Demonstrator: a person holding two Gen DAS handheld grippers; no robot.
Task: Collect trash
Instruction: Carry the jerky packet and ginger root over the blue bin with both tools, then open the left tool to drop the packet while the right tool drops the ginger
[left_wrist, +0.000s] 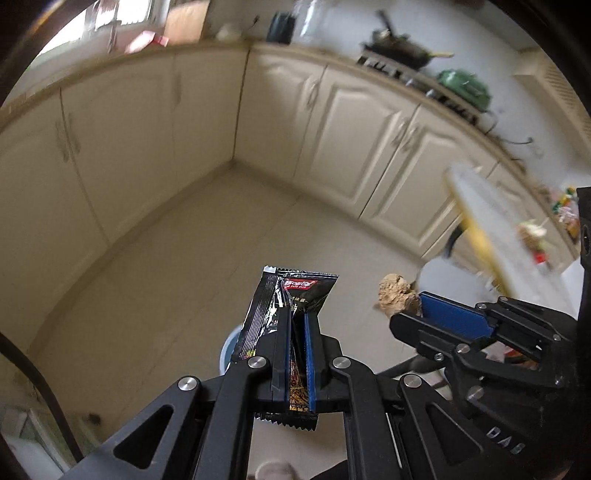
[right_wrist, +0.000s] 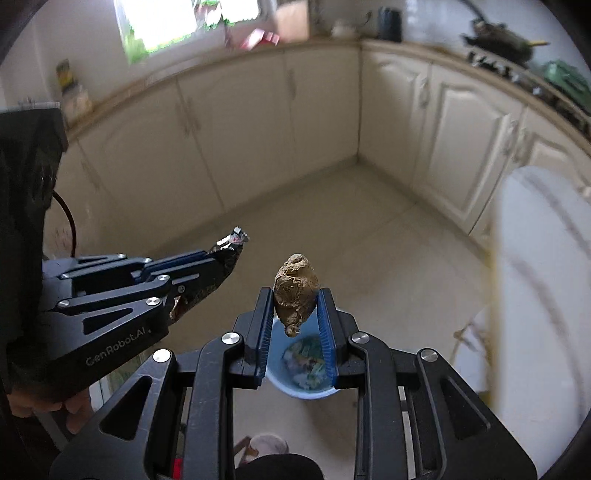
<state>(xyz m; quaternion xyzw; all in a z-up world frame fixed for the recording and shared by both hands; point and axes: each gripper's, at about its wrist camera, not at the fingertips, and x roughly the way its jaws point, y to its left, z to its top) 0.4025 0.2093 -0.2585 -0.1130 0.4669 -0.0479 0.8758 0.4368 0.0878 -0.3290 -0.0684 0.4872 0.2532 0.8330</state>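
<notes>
Right wrist view shows the right tongs (right_wrist: 297, 295) pinching a crumpled brown wad (right_wrist: 295, 286) by its lower half, above the blue bin (right_wrist: 306, 387) on the floor (right_wrist: 369, 240). The left tongs (left_wrist: 295, 321) are pressed onto a black snack wrapper (left_wrist: 291, 295), held beside them and off to the bin's left. Released here, the wrapper would likely flutter onto the floor; the wad, gripped only at its sides, could slip early and bounce off the rim.

"GenRobot.AI" (left hand-held gripper (right_wrist: 225, 264))
</notes>
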